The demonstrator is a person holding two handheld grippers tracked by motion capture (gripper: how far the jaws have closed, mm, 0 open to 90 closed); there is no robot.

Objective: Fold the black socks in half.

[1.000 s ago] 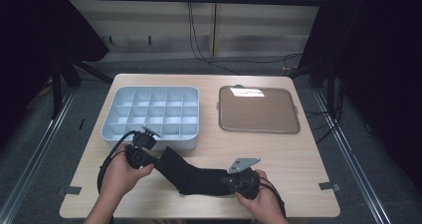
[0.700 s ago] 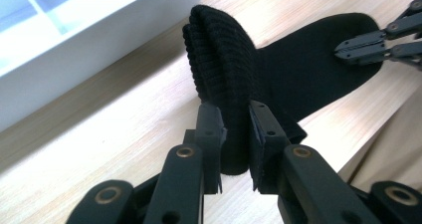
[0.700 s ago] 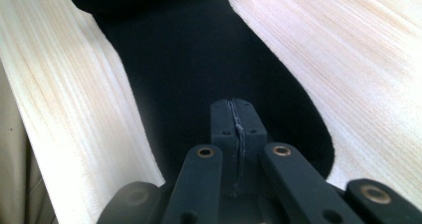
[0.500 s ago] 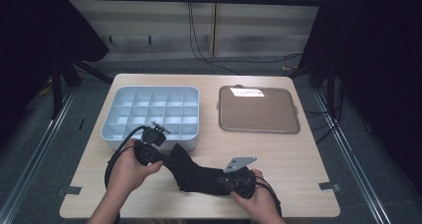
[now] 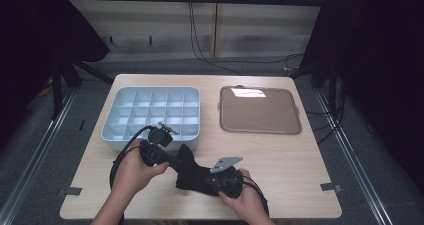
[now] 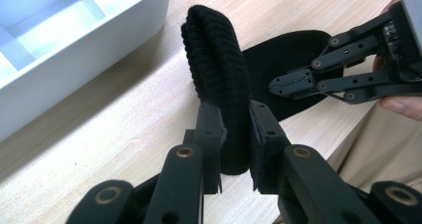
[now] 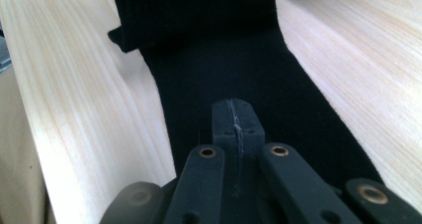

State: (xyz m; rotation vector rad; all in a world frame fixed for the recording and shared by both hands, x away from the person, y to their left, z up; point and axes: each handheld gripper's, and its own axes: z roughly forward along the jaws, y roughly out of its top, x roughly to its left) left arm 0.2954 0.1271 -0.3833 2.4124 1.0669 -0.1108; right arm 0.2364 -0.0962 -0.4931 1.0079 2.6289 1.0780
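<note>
Two claws: left claw pinching sock.

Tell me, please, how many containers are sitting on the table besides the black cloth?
2: a pale blue divided tray at the table's left, just beyond the left gripper, and a flat brown tray at the right, farther from both hands. Nothing else seems hidden.
</note>
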